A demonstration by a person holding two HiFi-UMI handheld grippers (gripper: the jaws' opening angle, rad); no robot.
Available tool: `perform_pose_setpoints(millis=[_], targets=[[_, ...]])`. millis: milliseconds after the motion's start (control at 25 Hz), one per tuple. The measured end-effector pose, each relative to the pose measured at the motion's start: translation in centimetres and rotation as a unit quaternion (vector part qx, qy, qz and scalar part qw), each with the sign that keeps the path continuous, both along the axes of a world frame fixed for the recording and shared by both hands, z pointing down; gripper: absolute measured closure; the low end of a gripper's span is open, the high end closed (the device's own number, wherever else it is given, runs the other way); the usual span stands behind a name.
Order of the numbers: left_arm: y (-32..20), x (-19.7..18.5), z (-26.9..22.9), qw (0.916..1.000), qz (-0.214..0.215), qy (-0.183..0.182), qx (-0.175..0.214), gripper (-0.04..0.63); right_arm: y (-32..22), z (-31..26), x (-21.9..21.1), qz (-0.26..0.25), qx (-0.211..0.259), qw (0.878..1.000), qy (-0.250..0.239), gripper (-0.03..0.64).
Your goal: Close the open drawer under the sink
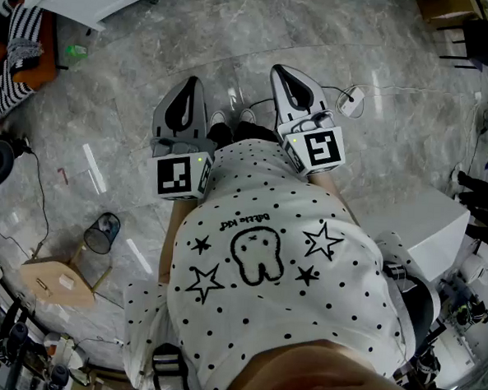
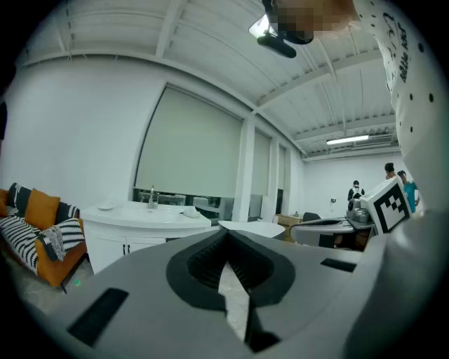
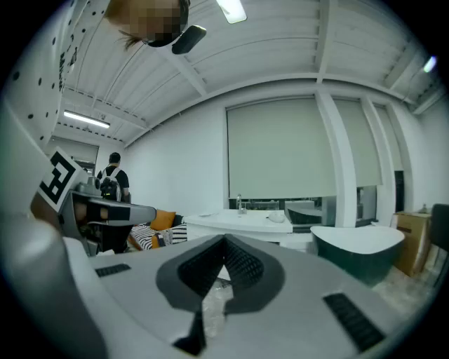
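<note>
You're far from the sink point(image 2: 149, 212), nothing started. Your left tool point(image 1: 189, 81) and right tool point(image 1: 283, 70) are closed, empty, so walk over first.

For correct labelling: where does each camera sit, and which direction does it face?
Head view: on the person's head, steeply down at the marble floor; dotted shirt, left claw, right claw show.
Left gripper view: on the left claw, about level toward the sink counter; its shut jaws show.
Right gripper view: on the right claw, same direction; shut jaws show.
Shared: both gripper views see that counter.
</note>
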State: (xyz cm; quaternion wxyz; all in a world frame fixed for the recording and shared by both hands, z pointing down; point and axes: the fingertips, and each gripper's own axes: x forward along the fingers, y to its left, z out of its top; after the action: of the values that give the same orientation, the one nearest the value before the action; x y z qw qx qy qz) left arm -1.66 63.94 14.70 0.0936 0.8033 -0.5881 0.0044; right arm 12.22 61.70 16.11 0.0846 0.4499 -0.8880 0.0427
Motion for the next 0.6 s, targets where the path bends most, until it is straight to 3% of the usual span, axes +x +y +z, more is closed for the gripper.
perform_pose_setpoints(millis=[600], targets=[[0.07, -0.66, -0.64, 0.9999, -0.01, -0.006, 0.002, 0.591, 0.01, 0.23, -0.94, -0.021, 0.0, 1.0, 0.004, 0.603]])
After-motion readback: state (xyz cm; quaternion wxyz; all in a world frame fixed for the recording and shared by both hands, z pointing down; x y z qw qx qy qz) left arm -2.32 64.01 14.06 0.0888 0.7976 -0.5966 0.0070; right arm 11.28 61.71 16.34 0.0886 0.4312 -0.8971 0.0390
